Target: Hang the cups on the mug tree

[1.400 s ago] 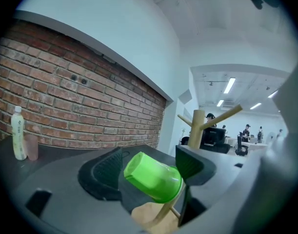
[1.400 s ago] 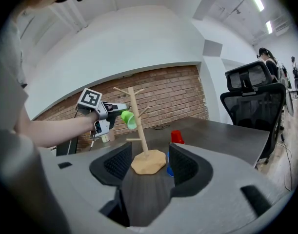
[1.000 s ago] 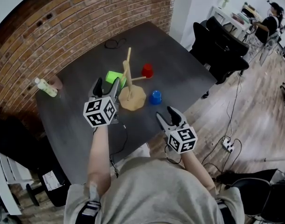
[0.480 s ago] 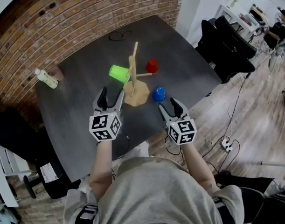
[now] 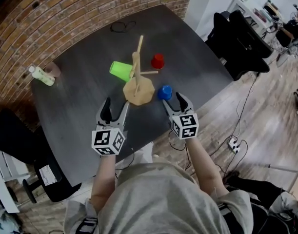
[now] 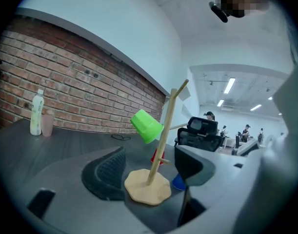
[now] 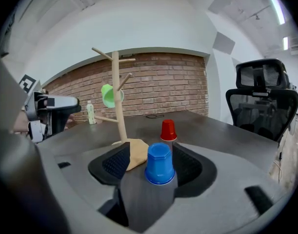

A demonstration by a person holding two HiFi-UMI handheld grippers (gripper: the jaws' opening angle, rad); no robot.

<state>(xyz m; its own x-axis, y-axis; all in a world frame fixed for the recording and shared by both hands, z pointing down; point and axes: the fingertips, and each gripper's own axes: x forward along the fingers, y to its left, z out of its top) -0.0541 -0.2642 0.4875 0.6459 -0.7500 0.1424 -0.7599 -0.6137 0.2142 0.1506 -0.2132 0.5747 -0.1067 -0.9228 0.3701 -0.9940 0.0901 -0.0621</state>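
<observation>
We saw right gripper (image 5: 173, 103) jaws just opening wider, blue cup (image 7: 159, 164) between them, untouched; left gripper (image 5: 115, 104) jaws apart, empty.

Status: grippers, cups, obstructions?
Left gripper open, empty. Right gripper just opened wider, blue cup between jaws, untouched. Green cup hung on mug tree; red cup unhung. Nothing blocking.
</observation>
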